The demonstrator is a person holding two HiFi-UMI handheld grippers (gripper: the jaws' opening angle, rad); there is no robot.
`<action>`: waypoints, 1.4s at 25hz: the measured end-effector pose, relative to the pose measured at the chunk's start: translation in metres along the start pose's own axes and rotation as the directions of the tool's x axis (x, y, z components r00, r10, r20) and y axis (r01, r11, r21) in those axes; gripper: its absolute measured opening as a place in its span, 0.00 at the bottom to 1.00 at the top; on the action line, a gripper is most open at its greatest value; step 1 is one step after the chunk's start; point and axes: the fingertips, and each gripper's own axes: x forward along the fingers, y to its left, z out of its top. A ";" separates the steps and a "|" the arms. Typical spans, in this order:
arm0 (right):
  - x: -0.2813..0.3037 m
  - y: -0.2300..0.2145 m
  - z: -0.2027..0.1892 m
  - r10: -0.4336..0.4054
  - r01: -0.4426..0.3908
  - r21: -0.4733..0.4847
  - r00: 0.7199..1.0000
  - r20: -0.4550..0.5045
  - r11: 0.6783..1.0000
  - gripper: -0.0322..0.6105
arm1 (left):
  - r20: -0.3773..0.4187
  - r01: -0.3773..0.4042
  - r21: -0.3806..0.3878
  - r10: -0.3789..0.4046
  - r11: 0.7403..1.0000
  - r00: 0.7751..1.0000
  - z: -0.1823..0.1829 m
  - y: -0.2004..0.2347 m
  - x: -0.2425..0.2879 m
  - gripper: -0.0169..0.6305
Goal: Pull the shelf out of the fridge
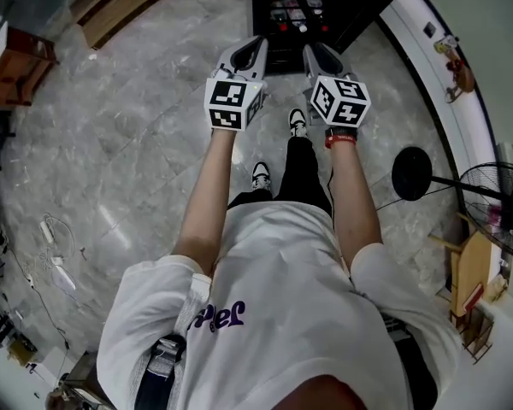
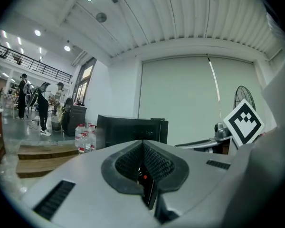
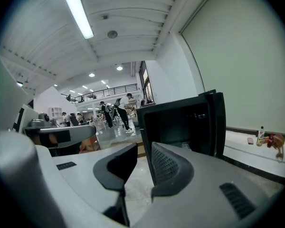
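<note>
— Facing the fridge (image 1: pixel 359 11) with both grippers held out ahead of me, well short of it. Its front stands open and dark. In the head view I see small items sitting on what I take for the shelf (image 1: pixel 289 22) inside, but I cannot make out its front edge.

— What are your fingers doing?

— My left gripper (image 2: pixel 143 144) has its pads pressed together with nothing between them. My right gripper (image 3: pixel 143 151) has its jaws partly apart, and only floor and the fridge show through the gap. Neither has hold of anything.

— So how do you want to take the shelf?

— I judge the left has to open before it gets there, or it will just butt against the edge. I want both grippers level with the shelf, one toward each end of its front lip, so the pull is even and the shelf doesn't skew sideways as it slides. I clamp on the lip only, never on whatever stands on it.

— And the load?

— That's probably the main risk. I would draw straight back and slowly, keeping the shelf flat so that nothing tips off, and I'd be ready to take its weight as it comes free.
</note>
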 end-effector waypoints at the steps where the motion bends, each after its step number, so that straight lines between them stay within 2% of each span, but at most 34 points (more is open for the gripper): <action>1: 0.010 -0.005 -0.003 0.006 -0.006 0.006 1.000 -0.006 1.000 0.22 | 0.003 -0.001 -0.002 0.001 1.000 1.000 -0.003 0.004 0.007 0.05; 6: 0.055 -0.031 -0.024 0.039 -0.037 0.040 0.998 -0.039 0.999 0.24 | 0.015 -0.011 -0.012 0.011 1.000 1.000 -0.015 0.016 0.044 0.05; 10: 0.087 -0.053 -0.041 0.070 -0.063 0.108 0.996 -0.060 0.992 0.26 | -0.003 -0.011 -0.012 0.011 1.000 1.000 -0.034 0.023 0.074 0.05; 19: 0.142 -0.099 -0.077 0.049 -0.034 0.252 0.997 -0.055 0.967 0.33 | -0.029 0.018 -0.010 -0.018 1.000 0.999 -0.078 0.036 0.116 0.06; 29: 0.202 -0.150 -0.113 0.028 -0.011 0.460 0.999 -0.030 0.888 0.42 | -0.044 0.054 0.016 -0.053 0.998 0.998 -0.114 0.061 0.169 0.13; 35: 0.231 -0.169 -0.129 0.017 0.007 0.526 0.999 -0.041 0.850 0.44 | -0.049 0.060 0.004 -0.060 0.998 0.997 -0.131 0.073 0.185 0.15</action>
